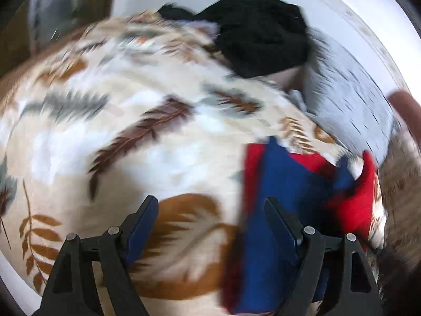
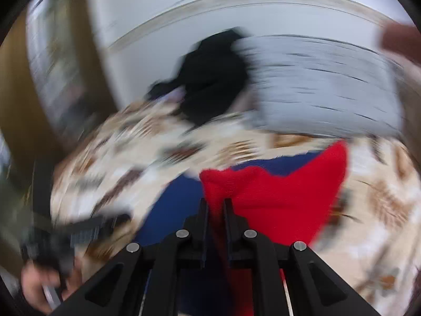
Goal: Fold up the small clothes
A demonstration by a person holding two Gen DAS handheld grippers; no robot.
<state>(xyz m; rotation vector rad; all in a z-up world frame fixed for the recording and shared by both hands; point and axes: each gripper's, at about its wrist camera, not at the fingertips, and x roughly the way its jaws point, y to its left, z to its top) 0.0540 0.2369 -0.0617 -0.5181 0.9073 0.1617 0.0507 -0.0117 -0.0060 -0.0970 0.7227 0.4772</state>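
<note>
Lying on the leaf-print blanket (image 1: 110, 137), the red-and-blue garment (image 2: 276, 200) is pinched at its red edge by the right gripper (image 2: 215, 205). The left gripper (image 1: 210, 210) is held spread beside it, nothing between its jaws. Black clothing (image 1: 263, 34) is seen farther back.

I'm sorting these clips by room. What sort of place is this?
Most likely a bedroom, though blur limits certainty. The work surface is a soft leaf-print blanket like a bedspread, a grey pillow-like cushion lies at its far side, and a black garment waits beside it.
</note>
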